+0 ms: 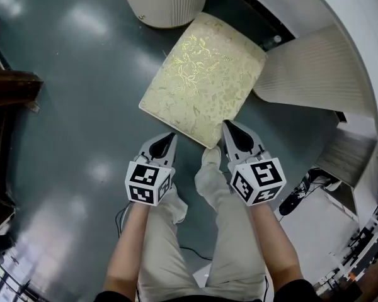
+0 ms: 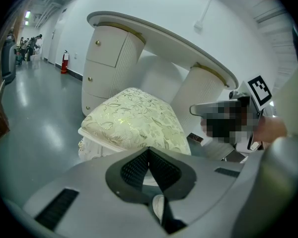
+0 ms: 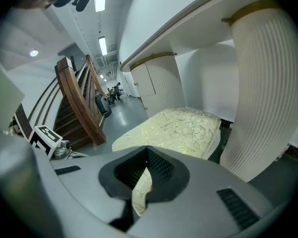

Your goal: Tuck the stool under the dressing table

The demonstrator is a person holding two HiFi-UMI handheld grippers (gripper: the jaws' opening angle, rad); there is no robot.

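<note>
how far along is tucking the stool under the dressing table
Partly done: the stool has its far end between the pedestals of the dressing table, most still out. In hand: right gripper shut on the stool's near edge, left gripper shut beside it. Left: push it fully under.

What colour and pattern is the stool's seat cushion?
The seat cushion is pale cream with a shiny gold leaf-and-flower pattern; head view shows it best.

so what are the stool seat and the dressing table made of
Stool seat: padded woven fabric, probably a cream brocade. The gold floral pattern glints in the light.
Dressing table: hard, white-painted wood or board with a smooth satin finish, ribbed pedestals and a gold trim band. What lies under the paint can't be told.
</note>
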